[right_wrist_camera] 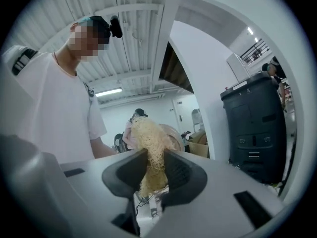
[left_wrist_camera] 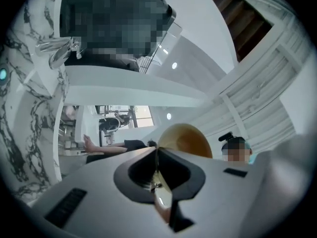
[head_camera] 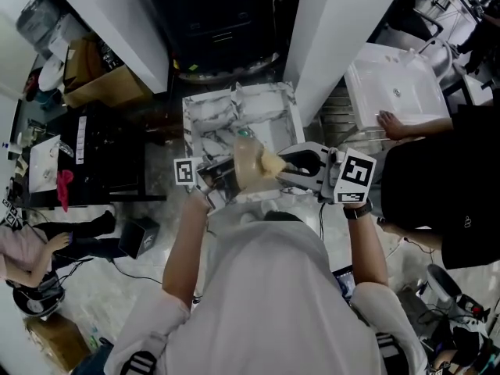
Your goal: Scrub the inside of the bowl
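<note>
Above the marbled sink (head_camera: 234,108), the tan bowl (head_camera: 248,166) is gripped by its rim in the tightly closed left gripper (left_wrist_camera: 157,170). A fibrous scrubber (right_wrist_camera: 148,143) is clamped in the half-closed right gripper (right_wrist_camera: 154,170), seemingly against the bowl; scrubbing is judged unfinished.

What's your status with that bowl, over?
Left claw shut on bowl rim. Right claw shut on fibrous scrubber, at bowl's mouth. Nothing in the way over the sink.

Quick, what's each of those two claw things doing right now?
Left gripper: closed on the rim of the tan bowl.
Right gripper: closed on a fibrous yellow scrubber.
</note>
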`<act>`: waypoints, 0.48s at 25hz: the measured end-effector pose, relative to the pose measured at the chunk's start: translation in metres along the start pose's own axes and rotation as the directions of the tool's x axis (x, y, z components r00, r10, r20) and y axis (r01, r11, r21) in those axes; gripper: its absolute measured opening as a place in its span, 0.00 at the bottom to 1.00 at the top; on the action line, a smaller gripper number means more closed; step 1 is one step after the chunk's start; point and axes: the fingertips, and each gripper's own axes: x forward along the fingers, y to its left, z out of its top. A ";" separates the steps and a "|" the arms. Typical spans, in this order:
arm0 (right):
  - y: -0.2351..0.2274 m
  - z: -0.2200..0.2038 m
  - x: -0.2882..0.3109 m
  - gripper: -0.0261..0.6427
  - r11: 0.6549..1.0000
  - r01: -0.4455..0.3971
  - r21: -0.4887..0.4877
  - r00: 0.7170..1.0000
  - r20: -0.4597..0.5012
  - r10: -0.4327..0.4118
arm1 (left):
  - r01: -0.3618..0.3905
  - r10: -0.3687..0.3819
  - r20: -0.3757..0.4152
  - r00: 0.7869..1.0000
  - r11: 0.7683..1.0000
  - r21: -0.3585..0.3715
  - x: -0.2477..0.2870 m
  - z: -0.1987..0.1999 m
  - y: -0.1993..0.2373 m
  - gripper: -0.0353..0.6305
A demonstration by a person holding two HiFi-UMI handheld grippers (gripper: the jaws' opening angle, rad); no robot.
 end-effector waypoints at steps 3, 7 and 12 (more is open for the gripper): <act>-0.013 -0.007 -0.006 0.19 0.999 0.043 0.023 0.999 0.002 -0.043 | 0.018 -0.018 -0.022 1.000 1.000 0.012 0.004 -0.001 -0.005 0.08; -0.040 0.001 -0.014 0.19 0.987 0.152 0.050 0.987 0.044 -0.154 | 0.014 -0.014 -0.076 0.997 1.000 -0.003 0.006 -0.016 0.000 0.08; -0.013 0.014 -0.004 0.19 0.999 0.035 0.035 0.995 0.092 -0.038 | -0.034 0.034 0.001 0.999 0.999 -0.032 -0.004 -0.001 0.013 0.08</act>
